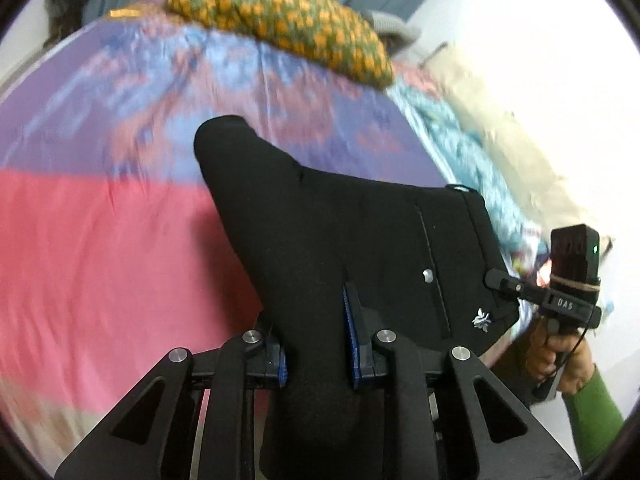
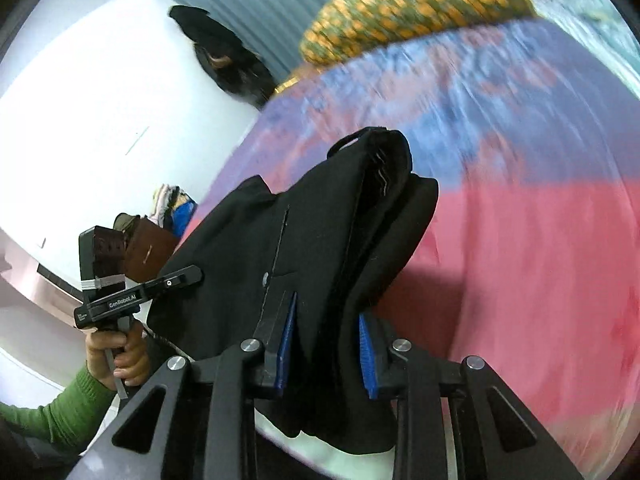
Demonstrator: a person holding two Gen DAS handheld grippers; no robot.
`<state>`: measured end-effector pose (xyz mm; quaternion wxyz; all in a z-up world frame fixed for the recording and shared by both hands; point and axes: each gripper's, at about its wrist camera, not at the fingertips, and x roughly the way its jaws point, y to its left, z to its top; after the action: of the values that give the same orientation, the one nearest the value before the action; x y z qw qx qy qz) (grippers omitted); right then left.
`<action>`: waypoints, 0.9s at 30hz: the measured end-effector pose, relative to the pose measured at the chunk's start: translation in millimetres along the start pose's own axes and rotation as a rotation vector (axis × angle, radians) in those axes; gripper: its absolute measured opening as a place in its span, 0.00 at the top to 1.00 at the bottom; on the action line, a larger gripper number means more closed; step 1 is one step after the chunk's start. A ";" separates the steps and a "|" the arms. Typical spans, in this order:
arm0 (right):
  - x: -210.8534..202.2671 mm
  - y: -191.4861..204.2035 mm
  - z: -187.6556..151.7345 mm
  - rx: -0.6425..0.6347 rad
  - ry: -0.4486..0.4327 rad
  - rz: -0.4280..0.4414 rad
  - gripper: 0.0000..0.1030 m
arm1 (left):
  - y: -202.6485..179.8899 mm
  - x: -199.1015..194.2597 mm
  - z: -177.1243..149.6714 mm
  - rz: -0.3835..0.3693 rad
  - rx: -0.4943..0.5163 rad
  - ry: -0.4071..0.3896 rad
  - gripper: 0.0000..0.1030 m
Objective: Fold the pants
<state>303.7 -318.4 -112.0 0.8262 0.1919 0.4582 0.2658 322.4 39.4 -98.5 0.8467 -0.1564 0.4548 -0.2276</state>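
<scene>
Black pants (image 1: 332, 232) hang in the air above a bed, held by both grippers. My left gripper (image 1: 318, 332) is shut on a bunch of the black cloth, which fills the gap between its blue pads. A pocket seam, a silver stud and a small white logo show on the right part. In the left wrist view my right gripper (image 1: 500, 282) grips the pants' right edge. In the right wrist view my right gripper (image 2: 328, 340) is shut on thick folds of the pants (image 2: 320, 240). My left gripper (image 2: 188, 276) shows there at the cloth's left edge.
The bed has a pink, purple and blue cover (image 1: 100, 220). An orange and green patterned pillow (image 1: 280, 12) lies at its far end. A light blue cloth (image 1: 460, 148) lies along the bed's right side by a white wall. A dark garment (image 2: 224, 52) hangs on the wall.
</scene>
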 end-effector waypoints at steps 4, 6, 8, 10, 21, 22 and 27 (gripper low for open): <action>24.9 -4.0 57.5 -0.020 -0.053 -0.005 0.73 | 10.7 9.3 47.1 0.051 0.037 -0.068 0.79; 47.6 -14.3 81.4 -0.014 -0.068 -0.027 0.72 | 20.7 32.6 60.1 0.121 0.059 -0.066 0.69; 73.8 -36.6 89.2 0.042 -0.035 -0.072 0.64 | 43.5 66.8 57.3 0.259 0.049 -0.011 0.53; 104.6 -69.5 85.8 0.125 0.066 -0.196 0.60 | 64.7 87.5 43.2 0.396 0.045 0.050 0.52; 20.4 -41.8 -20.8 0.071 -0.040 -0.482 0.00 | 30.9 7.0 -78.7 0.701 0.226 -0.068 0.02; 18.8 -24.5 -33.5 0.048 -0.028 -0.494 0.00 | 23.7 5.1 -87.6 0.705 0.211 -0.052 0.02; 15.4 51.9 -106.0 -0.022 -0.053 -0.633 0.00 | -0.7 -17.2 -126.7 0.634 0.051 0.030 0.03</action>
<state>205.7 -260.5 -146.6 0.8815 0.0379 0.4705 -0.0046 207.3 40.6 -154.2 0.8722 0.0178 0.4877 0.0338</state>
